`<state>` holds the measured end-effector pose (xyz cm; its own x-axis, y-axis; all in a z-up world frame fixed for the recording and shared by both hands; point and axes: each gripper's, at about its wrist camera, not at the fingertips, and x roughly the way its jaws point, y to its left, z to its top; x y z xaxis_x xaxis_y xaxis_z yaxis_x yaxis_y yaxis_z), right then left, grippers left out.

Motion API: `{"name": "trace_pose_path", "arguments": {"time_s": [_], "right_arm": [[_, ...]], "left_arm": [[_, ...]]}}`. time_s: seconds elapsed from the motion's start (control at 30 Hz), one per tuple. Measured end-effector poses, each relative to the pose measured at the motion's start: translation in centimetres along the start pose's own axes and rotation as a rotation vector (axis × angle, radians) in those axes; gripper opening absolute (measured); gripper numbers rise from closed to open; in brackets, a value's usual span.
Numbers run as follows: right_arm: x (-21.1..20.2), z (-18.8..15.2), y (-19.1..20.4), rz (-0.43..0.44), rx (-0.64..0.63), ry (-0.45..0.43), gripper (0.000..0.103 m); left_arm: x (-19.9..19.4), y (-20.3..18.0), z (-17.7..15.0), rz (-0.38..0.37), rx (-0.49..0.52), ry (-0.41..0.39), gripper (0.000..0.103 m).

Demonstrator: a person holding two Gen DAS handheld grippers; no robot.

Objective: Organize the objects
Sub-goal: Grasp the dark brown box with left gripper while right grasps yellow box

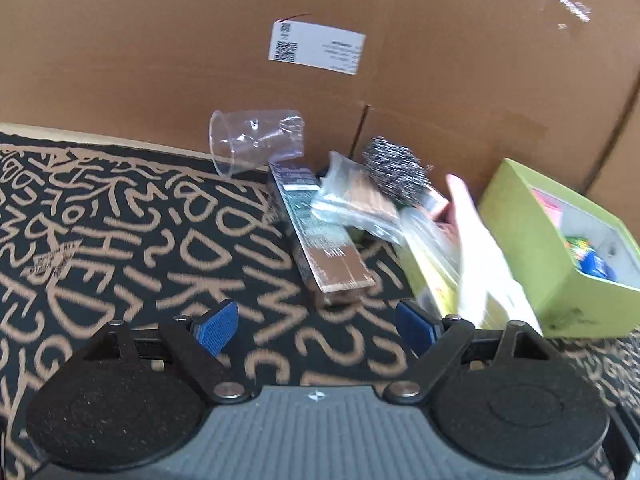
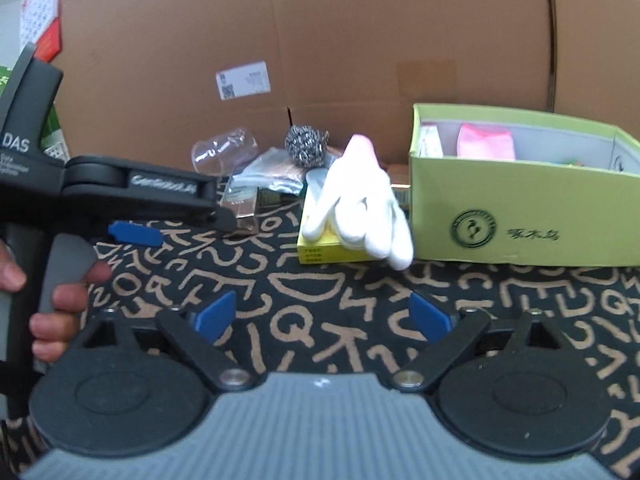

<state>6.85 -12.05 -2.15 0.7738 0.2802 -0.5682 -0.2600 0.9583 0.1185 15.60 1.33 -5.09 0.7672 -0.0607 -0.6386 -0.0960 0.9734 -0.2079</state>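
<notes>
Just left of the green box (image 2: 520, 216), mid-frame, a white glove (image 2: 356, 208) lies limp over a yellow pack (image 2: 316, 254): soft, light, best pinched at the cuff. Both the right hand-held gripper (image 2: 324, 318) and the left hand-held gripper (image 1: 316, 326) stand open, empty

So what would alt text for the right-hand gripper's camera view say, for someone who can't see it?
An open two-finger gripper hovers over a black rug with tan letters, facing a white glove draped on a yellow box beside an open green box. A second handheld gripper reaches in from the left.
</notes>
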Motion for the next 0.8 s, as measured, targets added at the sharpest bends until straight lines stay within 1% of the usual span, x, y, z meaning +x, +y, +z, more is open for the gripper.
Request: {"name": "trace_pose_path", "arguments": {"time_s": [0.07,0.17,0.37,0.4,0.47,0.5,0.53,0.57,0.6,0.67,0.73,0.8], "right_arm": [[1.4,0.4,0.0,-0.001,0.007,0.020,0.088],[3.3,1.1,-0.1,-0.009,0.006,0.032,0.087],[6.4,2.5,-0.5,-0.033,0.024,0.037,0.086],[6.7,2.7,-0.6,-0.035,0.029,0.036,0.086],[7.4,3.2,-0.7,-0.037,0.037,0.037,0.086],[7.7,3.3,-0.8,-0.037,0.041,0.037,0.086],[7.9,3.4,-0.8,-0.044,0.044,0.036,0.078],[7.9,3.4,-0.8,-0.061,0.038,0.033,0.066],[7.7,3.4,-0.8,-0.060,0.032,0.030,0.066],[7.1,3.2,-1.1,-0.035,0.054,0.034,0.066],[6.1,2.7,-1.1,-0.029,0.052,0.036,0.066],[4.7,1.9,-1.2,-0.010,0.049,0.045,0.066]], "left_arm": [[1.3,0.2,0.5,0.012,-0.016,0.010,0.089],[2.7,0.4,1.3,0.020,-0.031,0.018,0.089],[4.1,0.2,2.1,0.003,0.004,-0.004,0.089],[4.2,0.3,2.2,0.001,0.003,-0.009,0.087],[4.3,0.5,2.3,-0.010,-0.004,-0.013,0.080],[4.2,0.7,2.5,-0.023,-0.009,-0.011,0.068],[4.2,0.8,2.6,-0.048,-0.017,-0.005,0.051],[4.0,1.0,2.8,-0.077,-0.026,0.007,0.049],[3.9,1.0,2.9,-0.080,-0.026,0.019,0.047],[3.5,0.9,2.6,-0.076,0.008,0.017,0.046],[2.9,0.9,2.0,-0.070,0.031,0.019,0.044],[1.6,1.0,1.1,-0.080,0.038,0.023,0.044]]}}
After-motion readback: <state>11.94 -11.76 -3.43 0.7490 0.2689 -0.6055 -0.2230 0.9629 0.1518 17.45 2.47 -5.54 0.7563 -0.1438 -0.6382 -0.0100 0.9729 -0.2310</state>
